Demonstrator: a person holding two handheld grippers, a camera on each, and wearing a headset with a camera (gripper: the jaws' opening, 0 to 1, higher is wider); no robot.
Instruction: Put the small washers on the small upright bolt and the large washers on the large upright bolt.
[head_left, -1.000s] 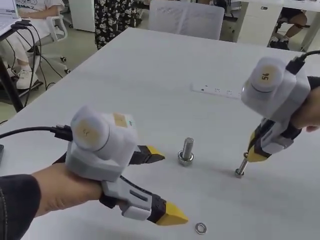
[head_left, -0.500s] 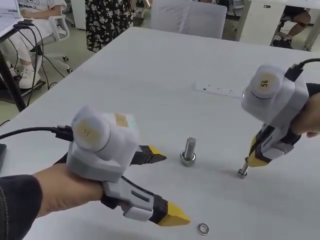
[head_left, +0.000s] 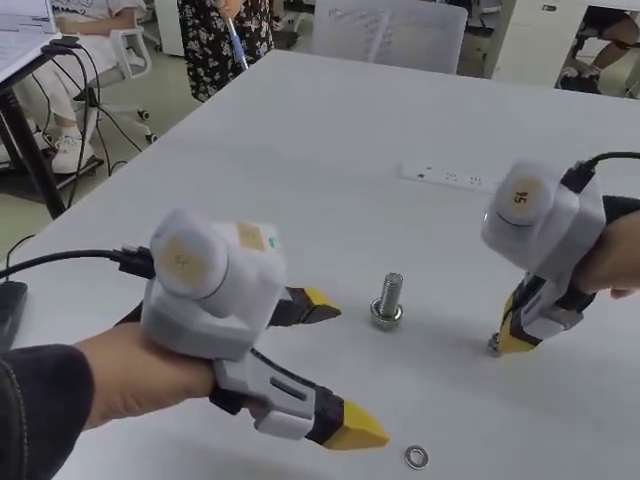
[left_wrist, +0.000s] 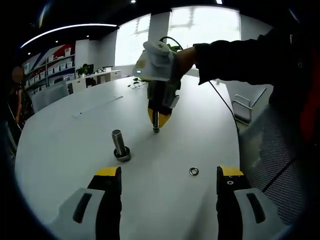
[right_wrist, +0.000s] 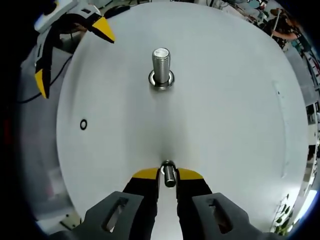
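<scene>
Standing upright, the small bolt (right_wrist: 169, 176) sits between the right gripper (right_wrist: 168, 173)'s jaws.

1. The large bolt (head_left: 387, 300) stands on the desk (head_left: 300, 150), ahead of the wide-spread left tongs (head_left: 347, 370).
2. The small bolt (right_wrist: 169, 175) stands pinched between the tips of the right tongs (head_left: 512, 340).
3. A washer (head_left: 416, 458) lies flat on the desk just beside the left tongs.

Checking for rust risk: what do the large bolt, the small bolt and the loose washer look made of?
The large bolt: bright silvery metal, probably plated or stainless steel; its threads glint. The small bolt: same shiny silver look, likely steel. The loose washer: silvery metal ring; finish too small to judge.
</scene>
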